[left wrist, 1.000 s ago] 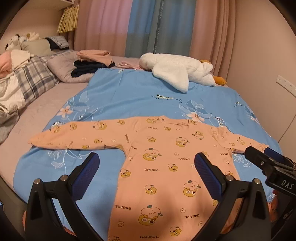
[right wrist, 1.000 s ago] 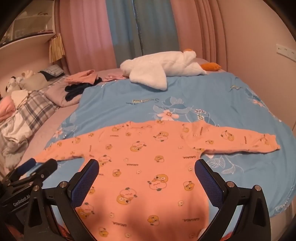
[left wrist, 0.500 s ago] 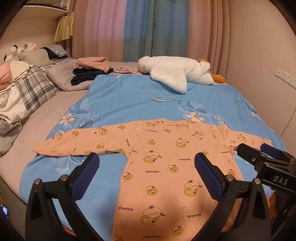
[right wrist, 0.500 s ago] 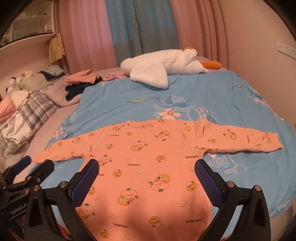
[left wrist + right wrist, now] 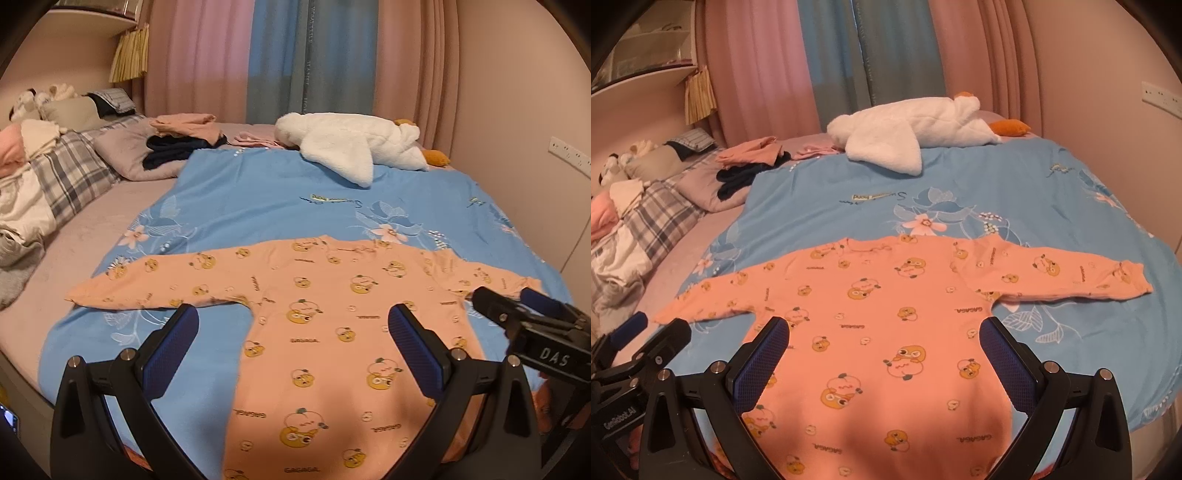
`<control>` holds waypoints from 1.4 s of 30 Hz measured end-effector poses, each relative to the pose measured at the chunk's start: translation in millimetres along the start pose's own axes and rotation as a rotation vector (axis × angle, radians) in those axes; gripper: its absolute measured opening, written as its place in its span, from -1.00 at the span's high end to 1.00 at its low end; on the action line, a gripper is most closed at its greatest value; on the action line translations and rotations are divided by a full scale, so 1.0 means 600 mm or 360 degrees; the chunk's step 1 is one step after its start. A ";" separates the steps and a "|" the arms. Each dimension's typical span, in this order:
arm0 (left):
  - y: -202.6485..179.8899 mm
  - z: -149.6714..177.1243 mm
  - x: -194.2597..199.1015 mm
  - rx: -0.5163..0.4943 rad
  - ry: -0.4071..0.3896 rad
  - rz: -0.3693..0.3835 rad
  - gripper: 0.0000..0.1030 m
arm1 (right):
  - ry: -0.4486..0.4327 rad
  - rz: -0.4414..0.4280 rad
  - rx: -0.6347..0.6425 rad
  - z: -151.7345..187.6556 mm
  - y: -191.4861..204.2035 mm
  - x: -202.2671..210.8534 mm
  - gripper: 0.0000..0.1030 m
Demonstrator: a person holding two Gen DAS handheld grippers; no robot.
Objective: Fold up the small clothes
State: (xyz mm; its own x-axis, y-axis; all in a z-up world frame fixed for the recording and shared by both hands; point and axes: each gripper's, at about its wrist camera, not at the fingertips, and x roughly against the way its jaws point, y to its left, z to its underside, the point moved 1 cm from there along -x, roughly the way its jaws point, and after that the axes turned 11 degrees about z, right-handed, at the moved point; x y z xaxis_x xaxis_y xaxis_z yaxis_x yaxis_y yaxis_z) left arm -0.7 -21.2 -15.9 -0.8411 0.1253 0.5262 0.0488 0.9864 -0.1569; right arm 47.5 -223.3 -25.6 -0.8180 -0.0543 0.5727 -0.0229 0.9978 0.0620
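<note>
Since a second before, both grippers had drawn back, showing more bed. Left gripper [image 5: 293,347] and right gripper [image 5: 884,360]: fingers apart, empty. Orange romper [image 5: 886,325]: flat, sleeves spread, on blue quilt [image 5: 1015,192]. White goose plush [image 5: 912,129] near pink curtains [image 5: 764,70].

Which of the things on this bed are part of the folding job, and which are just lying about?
Part of the job:
- orange printed baby top, spread flat
- left gripper, open
- right gripper, open
- blue floral sheet under the top

Just lying about:
- white plush goose
- pile of folded clothes
- plaid bedding
</note>
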 end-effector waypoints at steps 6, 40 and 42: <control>0.002 0.002 0.005 -0.0010 -0.0015 0.0010 -0.99 | 0.0000 0.0003 -0.0012 -0.004 -0.006 -0.001 -0.99; 0.016 0.000 0.000 0.0110 0.0018 0.0143 -0.99 | 0.0038 -0.0011 0.0010 0.002 -0.002 -0.014 -0.99; 0.017 -0.001 0.000 0.0120 0.0014 0.0153 -0.99 | 0.0039 -0.0023 0.0012 0.003 -0.001 -0.015 -0.99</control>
State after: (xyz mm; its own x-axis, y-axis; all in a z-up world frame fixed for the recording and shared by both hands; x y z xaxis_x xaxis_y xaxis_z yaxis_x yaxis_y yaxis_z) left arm 0.1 -11.0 -17.0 -0.8296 0.2204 0.5130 0.0880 0.9589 -0.2696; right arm 54.1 -223.1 -32.2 -0.8031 -0.0696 0.5918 -0.0390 0.9972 0.0643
